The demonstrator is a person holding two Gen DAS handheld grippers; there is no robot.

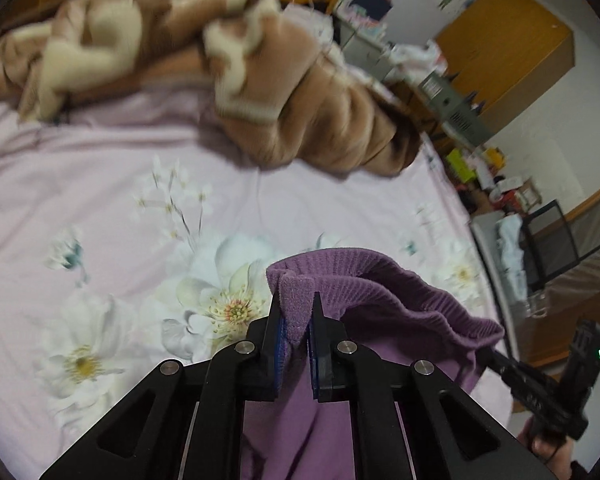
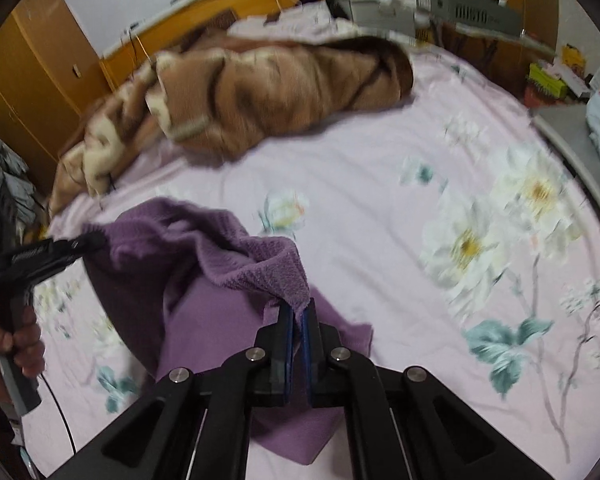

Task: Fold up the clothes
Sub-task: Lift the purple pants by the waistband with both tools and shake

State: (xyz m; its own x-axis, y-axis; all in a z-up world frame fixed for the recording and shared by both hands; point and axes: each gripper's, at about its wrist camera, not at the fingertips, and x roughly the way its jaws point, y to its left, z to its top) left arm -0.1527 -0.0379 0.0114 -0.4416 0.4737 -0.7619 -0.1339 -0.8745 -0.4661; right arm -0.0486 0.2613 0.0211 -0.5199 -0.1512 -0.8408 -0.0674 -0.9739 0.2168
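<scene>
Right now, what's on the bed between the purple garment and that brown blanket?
Nothing: only bare floral bedsheet lies between the purple garment and the brown blanket. Both wrist views show that stretch.

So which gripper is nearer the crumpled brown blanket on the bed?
Neither by any margin I can judge. The left gripper and right gripper each pinch the purple garment's ribbed edge, both apart from the brown blanket lying beyond them.

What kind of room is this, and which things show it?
Most likely a home bedroom. A bed with a pink floral sheet fills the view, a brown blanket lies bunched near the wooden headboard, and a wooden wardrobe stands beside it.
</scene>
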